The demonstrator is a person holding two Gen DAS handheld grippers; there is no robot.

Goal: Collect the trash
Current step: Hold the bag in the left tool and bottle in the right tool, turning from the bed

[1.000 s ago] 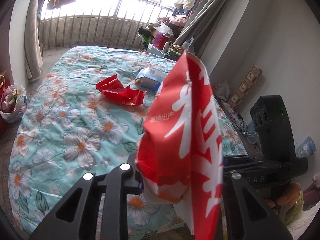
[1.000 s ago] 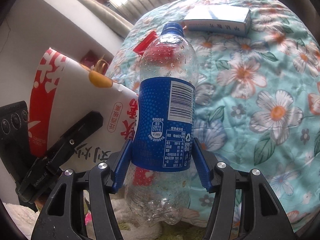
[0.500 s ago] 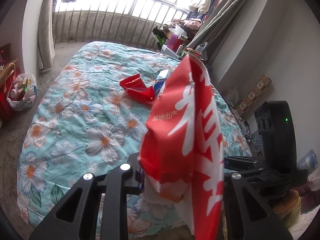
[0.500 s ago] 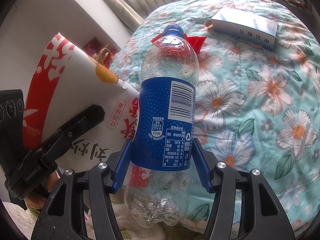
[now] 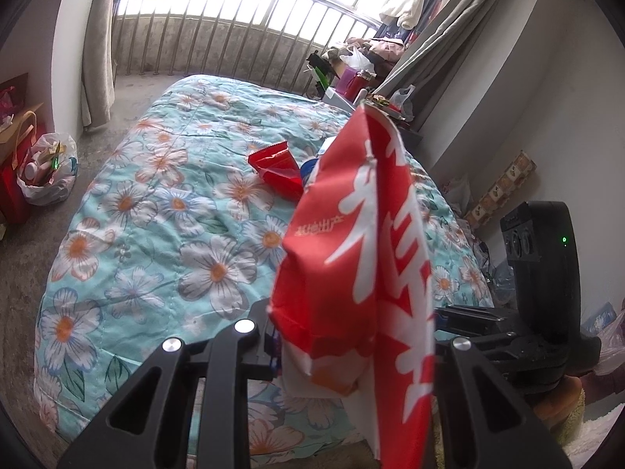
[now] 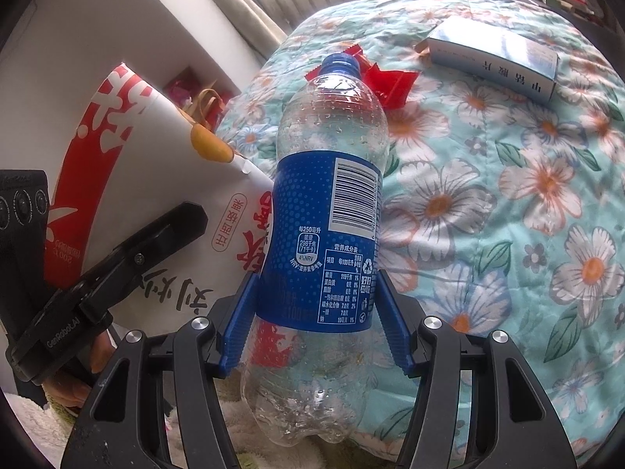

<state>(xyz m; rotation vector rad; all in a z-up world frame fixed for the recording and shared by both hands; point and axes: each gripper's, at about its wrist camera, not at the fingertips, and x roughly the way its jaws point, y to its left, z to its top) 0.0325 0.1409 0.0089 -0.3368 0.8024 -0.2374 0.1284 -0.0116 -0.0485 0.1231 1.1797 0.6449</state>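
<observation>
Both grippers have swung a little across the bed (image 5: pixel 164 211), the left gripper (image 5: pixel 351 336) clenched on the red bag (image 5: pixel 363 242), the right gripper (image 6: pixel 312 324) grasping the bottle (image 6: pixel 324 234), so the red wrapper (image 5: pixel 277 168) and far box (image 6: pixel 496 62) remain uncollected.

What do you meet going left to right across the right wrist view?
Left gripper → red and white bag → bottle held in the right gripper → box on the bed.

L gripper (image 5: pixel 351 348) & R gripper (image 6: pixel 312 312) both clamped.
</observation>
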